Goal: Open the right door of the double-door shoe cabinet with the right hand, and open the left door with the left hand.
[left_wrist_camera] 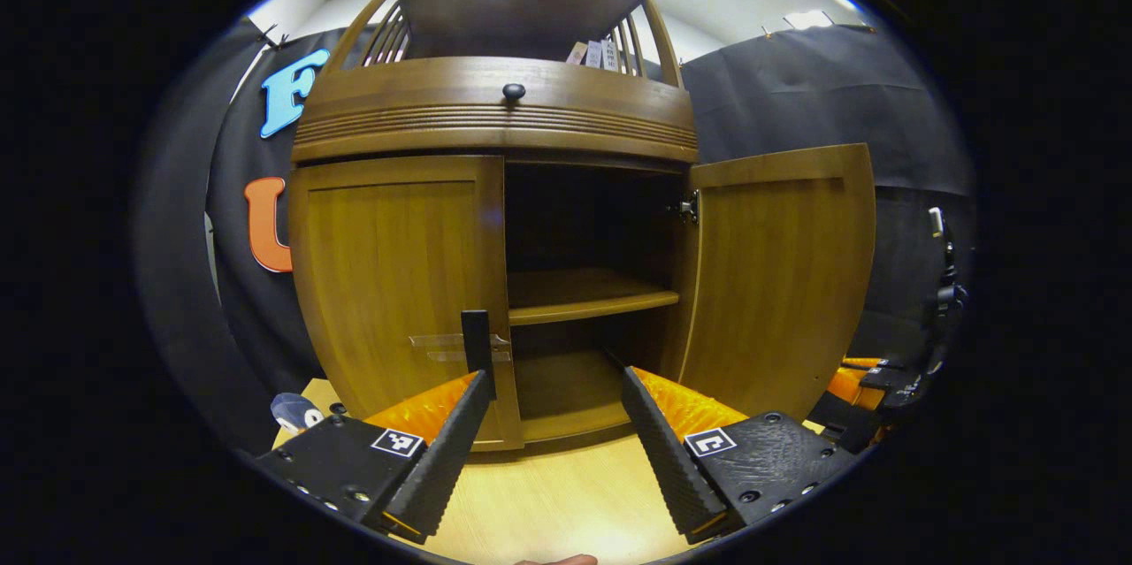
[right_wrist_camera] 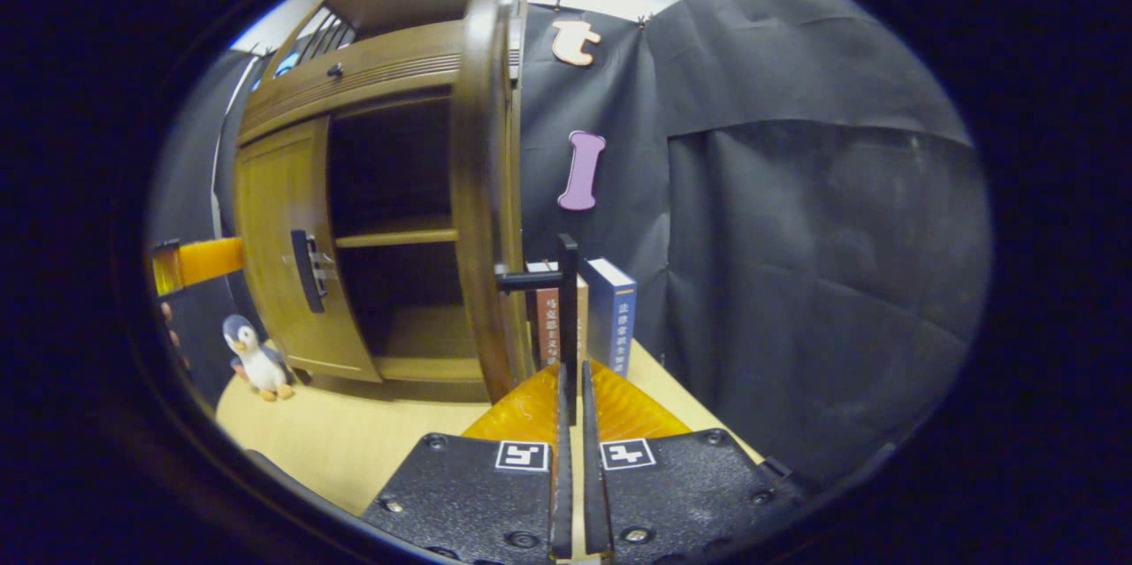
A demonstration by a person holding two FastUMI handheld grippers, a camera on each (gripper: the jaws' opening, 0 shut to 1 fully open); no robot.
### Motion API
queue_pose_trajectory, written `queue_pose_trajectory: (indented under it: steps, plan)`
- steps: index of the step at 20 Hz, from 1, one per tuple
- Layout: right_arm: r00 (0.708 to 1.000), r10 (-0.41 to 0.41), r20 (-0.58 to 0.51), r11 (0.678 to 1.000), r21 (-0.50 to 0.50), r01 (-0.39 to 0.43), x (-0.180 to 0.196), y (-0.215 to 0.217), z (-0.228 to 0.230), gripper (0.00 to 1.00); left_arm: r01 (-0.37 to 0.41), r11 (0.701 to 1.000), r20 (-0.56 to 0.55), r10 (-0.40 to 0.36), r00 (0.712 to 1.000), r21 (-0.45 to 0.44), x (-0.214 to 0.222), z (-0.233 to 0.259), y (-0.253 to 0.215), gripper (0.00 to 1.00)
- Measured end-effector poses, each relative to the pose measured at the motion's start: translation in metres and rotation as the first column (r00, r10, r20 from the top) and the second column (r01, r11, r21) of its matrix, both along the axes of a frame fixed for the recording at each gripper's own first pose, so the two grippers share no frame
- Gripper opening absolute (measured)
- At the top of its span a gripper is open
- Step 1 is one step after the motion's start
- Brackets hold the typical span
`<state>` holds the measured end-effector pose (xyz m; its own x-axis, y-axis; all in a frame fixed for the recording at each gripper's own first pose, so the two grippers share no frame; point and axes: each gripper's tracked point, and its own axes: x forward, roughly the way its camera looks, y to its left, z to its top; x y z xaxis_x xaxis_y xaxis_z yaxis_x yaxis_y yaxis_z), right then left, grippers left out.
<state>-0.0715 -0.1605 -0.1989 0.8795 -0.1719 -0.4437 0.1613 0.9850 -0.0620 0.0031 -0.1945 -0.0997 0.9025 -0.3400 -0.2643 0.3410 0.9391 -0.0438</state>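
Gripping right door handle [right_wrist_camera: 567,317] between jaws

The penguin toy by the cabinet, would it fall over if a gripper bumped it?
Probably yes. The penguin toy stands upright on small feet on the smooth wooden tabletop, so a nudge would likely tip or slide it. It looks like soft plush, so it is likely light and squashy, and a fall should not break it.

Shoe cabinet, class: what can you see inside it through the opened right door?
Inside the shoe cabinet, past the open right door, one bare wooden shelf and the bottom board show. The closed left door covers the left half.
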Motion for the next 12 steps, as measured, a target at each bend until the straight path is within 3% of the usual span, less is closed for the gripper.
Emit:
queue_pose_trajectory:
  steps: [2,5,6,7,10,12]
  plan:
    - [0.999,-0.04,-0.007,0.999,-0.017,0.04,-0.011,-0.016,0.006,0.08,0.001,1.0,-0.022,-0.001,1.0,0.0,0.006,-0.01,-0.002,0.92]
    - [0.995,-0.096,0.005,0.995,0.033,0.096,-0.021,-0.03,0.012,0.08,-0.028,1.0,-0.019,0.028,0.999,0.0,0.022,-0.015,0.0,0.92]
    - [0.993,-0.118,0.022,0.993,0.027,0.118,-0.023,-0.037,0.017,0.02,-0.036,0.999,-0.016,0.036,0.999,0.008,0.03,-0.021,0.001,0.92]
    - [0.99,-0.131,0.046,0.991,0.02,0.13,-0.024,-0.042,0.025,0.08,-0.039,0.999,-0.031,0.04,0.999,0.03,0.036,-0.03,0.003,0.92]
    - [0.988,-0.112,0.103,0.994,0.012,0.111,-0.031,-0.037,0.046,0.13,-0.077,0.994,-0.053,0.081,0.995,0.076,0.057,-0.052,0.015,0.92]
    - [0.991,-0.084,0.102,0.996,-0.001,0.084,-0.034,-0.027,0.053,0.27,-0.112,0.99,-0.061,0.117,0.991,0.084,0.073,-0.062,0.023,0.92]
